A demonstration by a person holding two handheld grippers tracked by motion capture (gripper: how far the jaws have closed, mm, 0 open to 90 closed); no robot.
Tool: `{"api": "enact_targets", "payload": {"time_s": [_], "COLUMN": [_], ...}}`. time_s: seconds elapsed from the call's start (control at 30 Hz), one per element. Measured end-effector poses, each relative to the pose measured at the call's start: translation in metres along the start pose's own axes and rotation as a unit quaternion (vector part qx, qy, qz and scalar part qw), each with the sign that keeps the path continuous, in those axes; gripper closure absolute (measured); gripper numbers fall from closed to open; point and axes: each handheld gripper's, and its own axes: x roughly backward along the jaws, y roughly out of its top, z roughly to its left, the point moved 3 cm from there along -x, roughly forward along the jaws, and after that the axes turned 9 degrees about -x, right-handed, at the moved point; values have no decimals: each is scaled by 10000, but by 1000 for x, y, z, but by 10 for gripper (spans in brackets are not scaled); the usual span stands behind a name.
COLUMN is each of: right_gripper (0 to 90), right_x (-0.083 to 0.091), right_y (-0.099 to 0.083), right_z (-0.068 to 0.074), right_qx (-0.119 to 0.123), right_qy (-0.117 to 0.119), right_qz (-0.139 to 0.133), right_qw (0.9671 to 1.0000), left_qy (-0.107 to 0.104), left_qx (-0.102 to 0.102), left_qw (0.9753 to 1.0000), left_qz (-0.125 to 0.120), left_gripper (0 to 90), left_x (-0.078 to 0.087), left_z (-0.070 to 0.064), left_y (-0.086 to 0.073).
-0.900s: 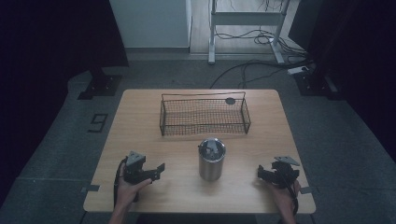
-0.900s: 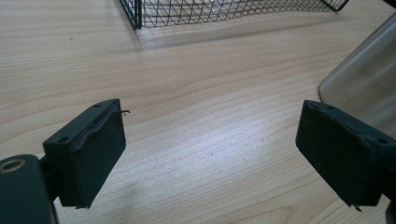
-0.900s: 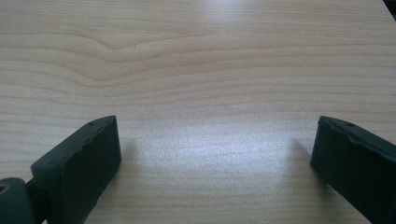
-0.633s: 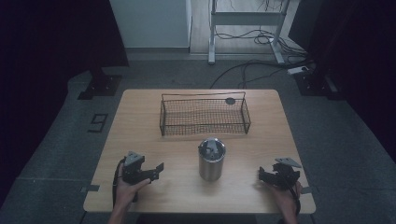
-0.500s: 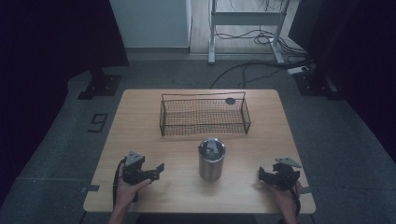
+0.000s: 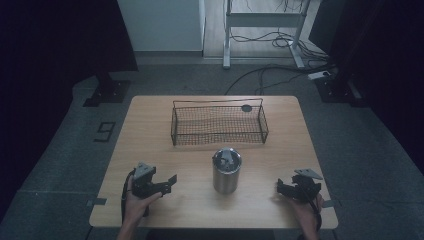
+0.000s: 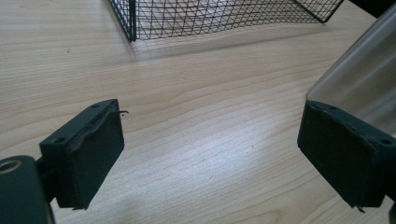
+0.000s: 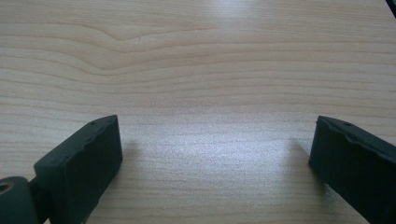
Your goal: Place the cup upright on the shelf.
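Btwn both wide-apart grippers, steel tumbler (image 6: 227, 170) stands upright, touching neither.

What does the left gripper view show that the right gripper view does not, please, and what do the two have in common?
The left gripper view alone takes in a corner of the black wire basket at the top and the side of the metal tumbler at the right edge. The right gripper view adds nothing of its own beyond the bare wood. Both share the light wooden table and a pair of black jaws standing wide apart: the left tool and the right tool are each open and empty.
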Motion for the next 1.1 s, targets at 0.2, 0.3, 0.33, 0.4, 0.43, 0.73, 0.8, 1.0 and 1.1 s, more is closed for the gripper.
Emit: {"api": "enact_targets", "payload": {"time_s": [0.2, 0.3, 0.33, 0.4, 0.43, 0.73, 0.8, 1.0, 1.1], "right_gripper": [23, 23, 23, 23, 23, 24, 24, 27, 27], "right_x": [0, 0, 0, 0, 0, 0, 0, 0, 0], "right_y": [0, 0, 0, 0, 0, 0, 0, 0, 0], "right_z": [0, 0, 0, 0, 0, 0, 0, 0, 0], "right_qx": [-2, -1, -3, -1, -3, -3, -1, 6, 13], "right_qy": [-2, -1, -2, -2, -1, 0, 1, 11, 18], "right_qz": [6, 6, 7, 6, 7, 6, 5, 4, 4], "right_qw": [10000, 10000, 10000, 10000, 10000, 10000, 10000, 10000, 10000], "left_qy": [4, 47, 66, 42, 20, -144, -169, -266, -335], "left_qx": [-39, -67, -55, -24, -28, -171, -178, -347, -455], "left_qw": [10000, 9998, 9997, 9996, 9996, 9988, 9987, 9982, 9977], "left_qz": [-44, -164, -209, -272, -291, -429, -437, -417, -381], "left_gripper": [74, 74, 73, 74, 73, 62, 60, 53, 39], "left_x": [2, 7, 8, 11, 13, 21, 21, 18, 16], "left_z": [-2, -4, -4, -5, -6, -21, -23, -38, -45], "left_y": [2, 5, 6, 8, 9, 21, 23, 29, 32]}}
